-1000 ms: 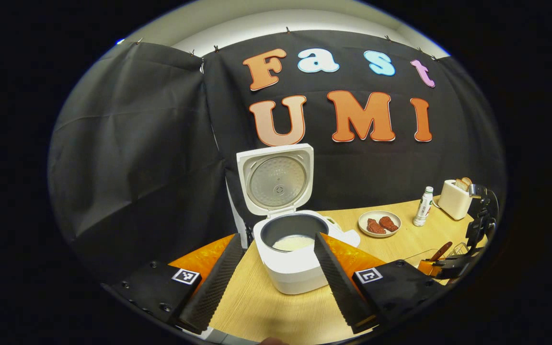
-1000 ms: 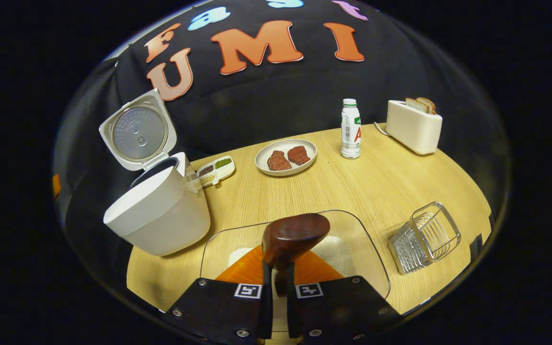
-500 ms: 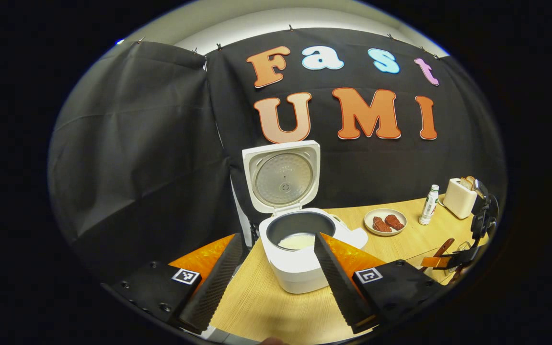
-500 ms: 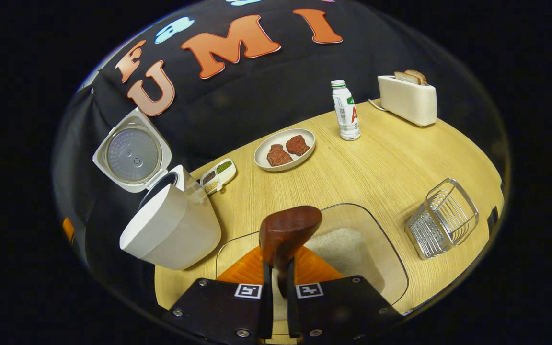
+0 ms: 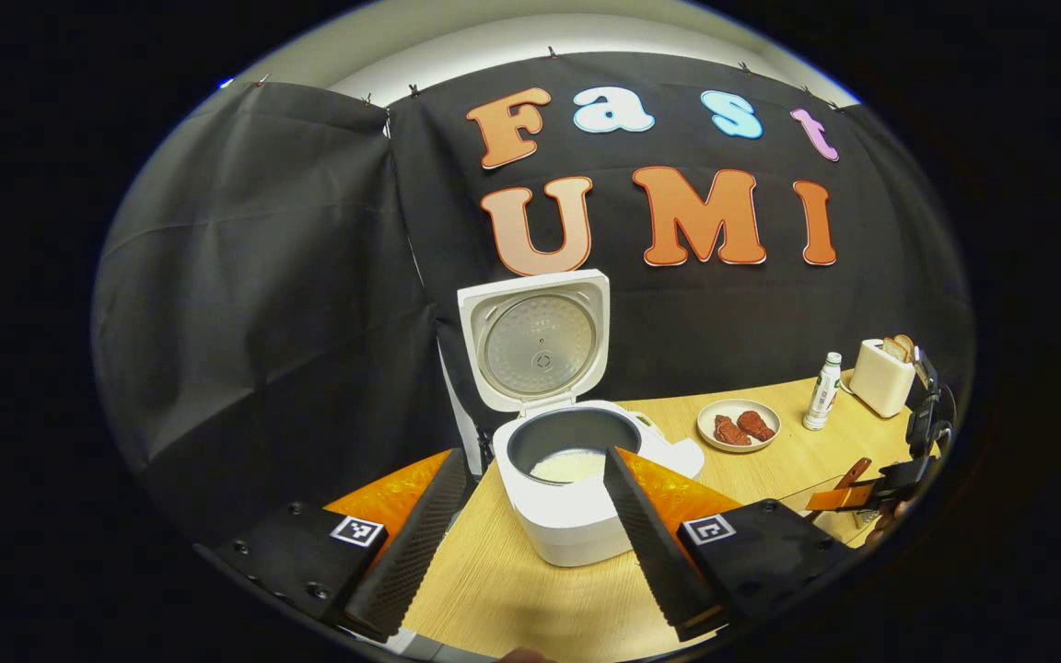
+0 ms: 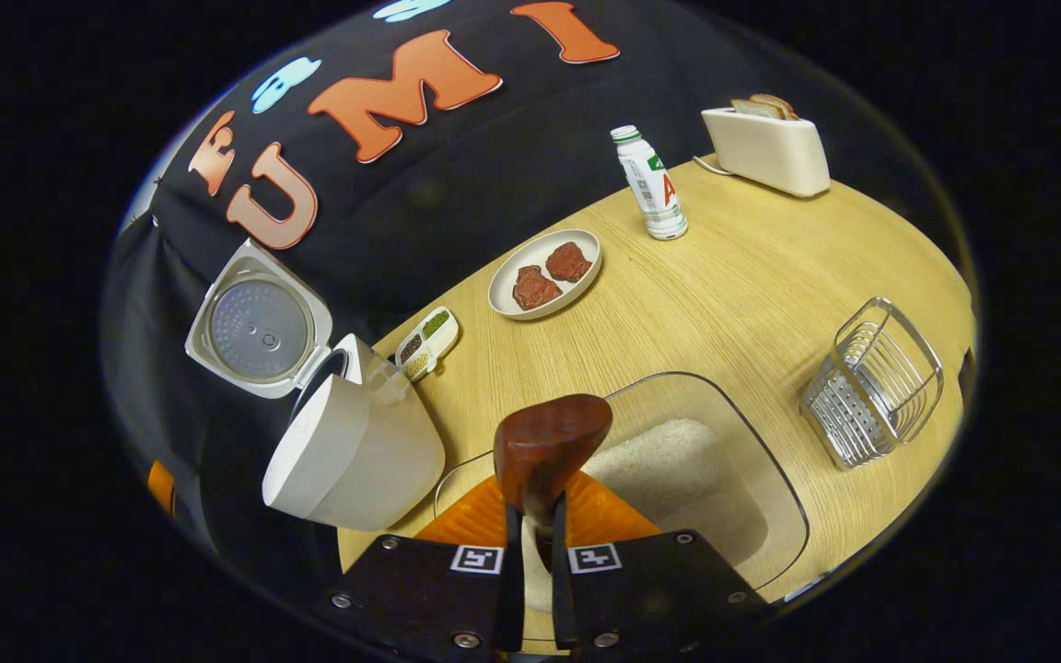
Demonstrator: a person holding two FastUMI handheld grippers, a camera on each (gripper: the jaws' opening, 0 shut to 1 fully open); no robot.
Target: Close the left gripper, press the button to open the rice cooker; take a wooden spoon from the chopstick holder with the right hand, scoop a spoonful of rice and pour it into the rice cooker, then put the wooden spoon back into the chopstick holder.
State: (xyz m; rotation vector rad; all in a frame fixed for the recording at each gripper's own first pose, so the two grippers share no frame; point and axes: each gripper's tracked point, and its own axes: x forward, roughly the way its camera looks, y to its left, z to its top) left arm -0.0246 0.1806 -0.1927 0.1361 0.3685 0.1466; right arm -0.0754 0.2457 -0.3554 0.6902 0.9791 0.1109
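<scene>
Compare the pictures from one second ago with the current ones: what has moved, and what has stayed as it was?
The right tool, shut on the wooden spoon, has tilted and moved over the glass dish of rice. Unchanged: the rice cooker is open, the left tool is open before it, and the chopstick holder is empty.
</scene>
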